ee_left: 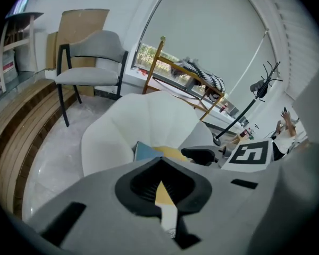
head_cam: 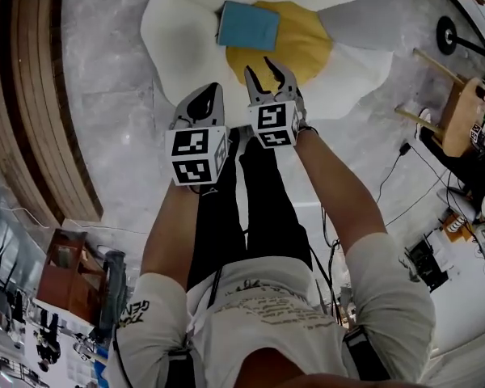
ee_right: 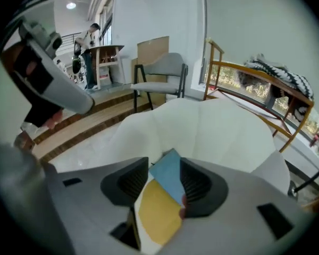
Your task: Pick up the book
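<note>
A blue book (head_cam: 248,25) lies flat on a white flower-shaped floor cushion (head_cam: 186,31), at the far edge of its yellow centre (head_cam: 303,47). Both grippers hover short of it, above the cushion's near petals. My right gripper (head_cam: 260,67) is open; the book (ee_right: 167,171) and the yellow centre show through the gap between its jaws (ee_right: 159,182), with nothing held. My left gripper (head_cam: 210,91) is beside it on the left, jaws together and empty. In the left gripper view (ee_left: 162,187) only a thin slit remains, and the book (ee_left: 146,151) lies ahead, slightly left.
Wooden steps (head_cam: 32,95) run along the left. A grey chair (ee_left: 90,62) and a wooden-framed lounger (ee_left: 175,68) stand behind the cushion. A wooden stool (head_cam: 457,111), a lamp base (head_cam: 446,35) and floor cables are at the right. A person (ee_right: 87,36) stands far off.
</note>
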Tool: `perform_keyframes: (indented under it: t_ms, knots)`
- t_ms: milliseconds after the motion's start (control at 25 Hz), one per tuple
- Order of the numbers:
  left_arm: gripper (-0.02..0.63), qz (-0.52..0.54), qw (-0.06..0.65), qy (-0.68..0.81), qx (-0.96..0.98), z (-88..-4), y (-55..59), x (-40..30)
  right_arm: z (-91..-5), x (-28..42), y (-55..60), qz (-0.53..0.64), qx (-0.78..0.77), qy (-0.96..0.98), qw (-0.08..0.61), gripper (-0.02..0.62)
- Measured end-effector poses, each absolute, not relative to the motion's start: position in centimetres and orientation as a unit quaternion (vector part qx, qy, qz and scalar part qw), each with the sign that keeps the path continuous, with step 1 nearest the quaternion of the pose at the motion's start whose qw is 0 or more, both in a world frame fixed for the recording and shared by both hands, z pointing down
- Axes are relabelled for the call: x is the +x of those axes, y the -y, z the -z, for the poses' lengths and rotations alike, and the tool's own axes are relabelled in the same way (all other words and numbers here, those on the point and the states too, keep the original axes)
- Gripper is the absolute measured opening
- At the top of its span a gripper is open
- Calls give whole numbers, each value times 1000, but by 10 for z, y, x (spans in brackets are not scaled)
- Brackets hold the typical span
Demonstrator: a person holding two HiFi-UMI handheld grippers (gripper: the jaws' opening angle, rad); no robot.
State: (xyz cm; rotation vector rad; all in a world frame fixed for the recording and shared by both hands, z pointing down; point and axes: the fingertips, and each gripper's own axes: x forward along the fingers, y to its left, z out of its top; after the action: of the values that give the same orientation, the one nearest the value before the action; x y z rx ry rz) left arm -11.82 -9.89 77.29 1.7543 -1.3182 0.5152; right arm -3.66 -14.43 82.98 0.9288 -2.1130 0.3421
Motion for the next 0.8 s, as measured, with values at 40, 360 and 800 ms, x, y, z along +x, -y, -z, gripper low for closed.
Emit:
perform_keyframes:
  t_ms: [40, 360, 800]
  knots:
    - [17, -203, 431, 533, 699, -778, 99, -124, -841, -39, 145, -127, 359, 831, 405, 186]
    - [17, -185, 448, 552, 679, -812, 96, -160, -929, -58, 136, -42, 292, 811, 505, 216]
    - [17, -203, 455, 553, 668, -841, 89, -177, -1011, -69, 140, 19, 259, 772, 580, 216]
